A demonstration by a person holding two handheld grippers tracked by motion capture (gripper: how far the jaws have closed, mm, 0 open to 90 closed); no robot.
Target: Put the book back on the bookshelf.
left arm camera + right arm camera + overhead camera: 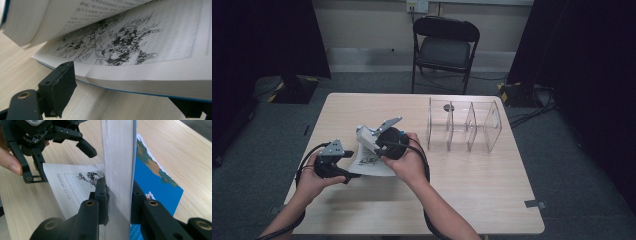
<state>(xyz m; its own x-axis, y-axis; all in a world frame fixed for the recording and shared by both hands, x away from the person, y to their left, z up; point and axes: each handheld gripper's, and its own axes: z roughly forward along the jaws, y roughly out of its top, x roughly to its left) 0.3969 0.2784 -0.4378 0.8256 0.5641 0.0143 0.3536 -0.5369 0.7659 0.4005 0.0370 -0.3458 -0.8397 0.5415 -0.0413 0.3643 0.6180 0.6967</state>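
Book (373, 161) lies open on table (462, 185), left of centre, near the front edge. L gripper (347, 165) sits low at its left side, jaws fairly wide w/ the lower page block (150, 80) between them, pads not pressing; probably lining up to pin or lift those pages. R gripper (117, 202) is clamped on a thick upright stack of pages (118, 157), blue cover (160, 187) behind, likely keeping the book open. Clear divider box (464, 125) stands well apart at right, chair (444, 47) beyond the table.
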